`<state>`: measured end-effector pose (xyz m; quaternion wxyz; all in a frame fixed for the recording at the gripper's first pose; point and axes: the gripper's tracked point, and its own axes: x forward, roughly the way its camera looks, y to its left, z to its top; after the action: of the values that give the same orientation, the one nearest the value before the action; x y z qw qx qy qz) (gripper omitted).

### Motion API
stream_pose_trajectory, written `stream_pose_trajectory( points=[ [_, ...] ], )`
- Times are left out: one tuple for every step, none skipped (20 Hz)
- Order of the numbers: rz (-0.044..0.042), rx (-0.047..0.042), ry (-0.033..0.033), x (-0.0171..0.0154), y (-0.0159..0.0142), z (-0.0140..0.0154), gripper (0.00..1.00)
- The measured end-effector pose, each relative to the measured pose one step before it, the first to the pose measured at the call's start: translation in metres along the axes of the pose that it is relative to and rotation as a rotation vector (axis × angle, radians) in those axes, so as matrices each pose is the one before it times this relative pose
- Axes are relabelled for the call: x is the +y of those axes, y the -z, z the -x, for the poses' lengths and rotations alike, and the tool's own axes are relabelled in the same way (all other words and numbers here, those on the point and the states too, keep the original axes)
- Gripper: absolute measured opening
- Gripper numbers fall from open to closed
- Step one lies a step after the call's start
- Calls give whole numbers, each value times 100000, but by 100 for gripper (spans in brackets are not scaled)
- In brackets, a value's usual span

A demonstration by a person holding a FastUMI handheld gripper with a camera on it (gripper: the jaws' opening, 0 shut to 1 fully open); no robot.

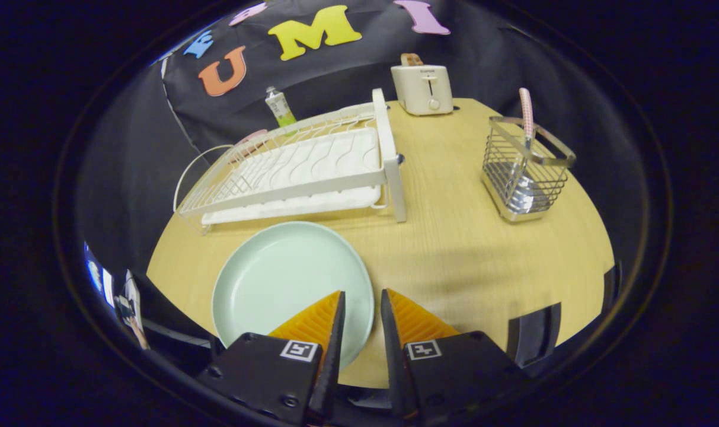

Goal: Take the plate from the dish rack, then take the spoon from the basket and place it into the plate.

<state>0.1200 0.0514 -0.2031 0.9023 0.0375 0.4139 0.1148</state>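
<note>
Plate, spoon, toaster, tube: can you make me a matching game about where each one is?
Things:
1. plate
2. spoon
3. toaster
4. tube

Places:
A. standing in the basket
B. behind the rack, by the wall
C. flat on the table, partly under the gripper
D. at the table's far edge

Pairs: 1-C, 2-A, 3-D, 4-B

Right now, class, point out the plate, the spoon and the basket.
plate (279, 279), gripper view, bare centre.
spoon (525, 110), gripper view, pink handle.
basket (516, 178), gripper view, wire front wall.
</note>
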Motion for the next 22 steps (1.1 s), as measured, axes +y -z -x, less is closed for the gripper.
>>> stream_pose_trajectory(
  points=[
    [-374,-2880,175,-330,-730,631,50],
    [-65,-4329,2058,-710,-850,429,58],
    [999,-4068,4791,-1072,-992,253,68],
    [2665,-3246,3975,-1183,-348,375,79],
    [3266,-4036,2735,-874,-688,366,82],
    [2884,-4059,2412,-756,-610,454,83],
    [2370,-4938,1402,-671,-898,464,85],
    [1848,-5063,1320,-830,-747,413,85],
    [1501,-4786,1328,-793,-903,414,89],
    [1409,-5900,2458,-1071,-966,159,94],
    [1616,-6982,2116,-1043,-1339,-104,100],
    [2275,-2636,2367,-854,-242,-311,100],
    [1750,-1839,1245,-930,-328,-305,100],
    [703,-7,1503,-1134,600,-370,100],
    [-869,-88,617,-1128,317,-404,100],
    [-1568,868,911,-1085,9,-889,100],
    [-2305,-89,321,-972,-290,-927,100],
    [-2401,-329,-1,-589,-630,-1062,100],
    [-2390,-360,-1016,-545,-621,-976,100],
    [-3011,199,-1592,-442,-433,-1092,100],
    [-2014,1090,-1677,-308,-348,-1138,100],
    [-668,1288,-1146,-439,-196,-1055,100]
  ],
)
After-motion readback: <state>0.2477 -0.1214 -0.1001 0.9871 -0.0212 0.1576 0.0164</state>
